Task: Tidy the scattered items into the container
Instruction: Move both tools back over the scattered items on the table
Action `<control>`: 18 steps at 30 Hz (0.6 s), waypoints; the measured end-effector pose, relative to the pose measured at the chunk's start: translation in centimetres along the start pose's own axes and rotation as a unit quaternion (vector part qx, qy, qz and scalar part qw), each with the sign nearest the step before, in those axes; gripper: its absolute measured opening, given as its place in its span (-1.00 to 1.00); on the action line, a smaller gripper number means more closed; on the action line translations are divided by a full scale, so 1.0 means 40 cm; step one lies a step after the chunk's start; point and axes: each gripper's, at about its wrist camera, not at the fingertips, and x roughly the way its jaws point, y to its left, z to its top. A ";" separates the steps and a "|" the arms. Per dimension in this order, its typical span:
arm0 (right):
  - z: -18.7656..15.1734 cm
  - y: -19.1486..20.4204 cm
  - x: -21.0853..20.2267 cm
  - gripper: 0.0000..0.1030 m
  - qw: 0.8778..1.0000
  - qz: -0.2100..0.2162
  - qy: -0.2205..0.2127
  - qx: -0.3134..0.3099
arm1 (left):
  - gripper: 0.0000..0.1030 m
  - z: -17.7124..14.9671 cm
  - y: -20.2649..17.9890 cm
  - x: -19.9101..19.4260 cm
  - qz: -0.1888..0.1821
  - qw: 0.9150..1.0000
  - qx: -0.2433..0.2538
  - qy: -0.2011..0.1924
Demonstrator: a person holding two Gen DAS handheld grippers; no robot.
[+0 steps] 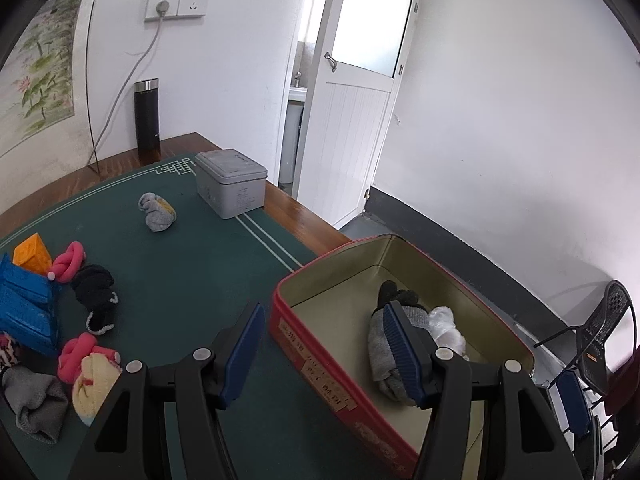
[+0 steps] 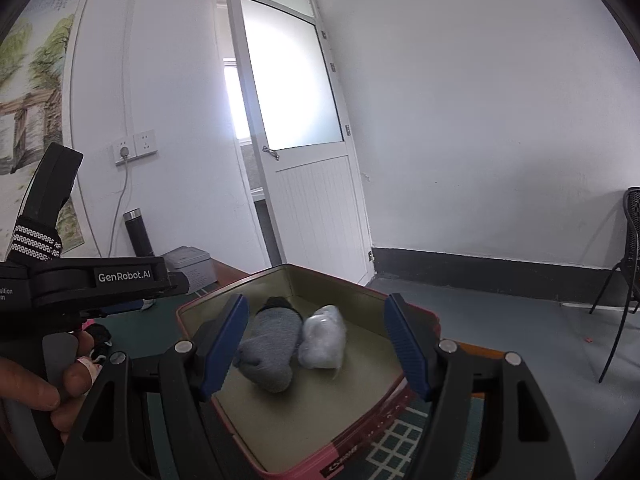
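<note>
Two grippers are up over the red tin (image 1: 320, 364), and both have their fingers spread wide with nothing between them. The left gripper (image 1: 326, 354) hangs over the tin's near-left wall, one pad outside the tin and the other over the inside. The right gripper (image 2: 316, 350) looks straight down into the tin from above. Inside the tin there's a grey sock bundle (image 2: 270, 346) lying just beside a white sock bundle (image 2: 323, 338), looks like they're touching, and a black bundle (image 1: 394, 294) sits behind the grey one. Plenty is still out on the green mat (image 1: 180, 280): a grey-and-yellow sock ball (image 1: 157, 212) by itself near the grey lidded box (image 1: 232, 188), then a cluster at the left with a pink knot (image 1: 68, 261), a black sock (image 1: 96, 298), an orange block (image 1: 32, 255), a blue block (image 1: 26, 308), another pink knot (image 1: 78, 356), a cream sock (image 1: 93, 388) and a grey sock (image 1: 36, 406)
</note>
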 end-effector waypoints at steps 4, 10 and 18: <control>-0.003 0.063 -0.003 0.54 0.999 0.040 0.019 -0.017 | 0.26 -0.013 0.080 -0.043 0.015 1.000 -0.023 -0.005; -0.019 0.176 -0.007 0.54 0.994 0.092 0.042 -0.049 | 0.45 -0.058 0.241 -0.126 0.053 0.996 -0.067 -0.016; -0.062 0.305 0.032 0.56 0.975 0.177 0.125 -0.044 | 0.45 -0.141 0.462 -0.207 0.113 0.985 -0.130 0.000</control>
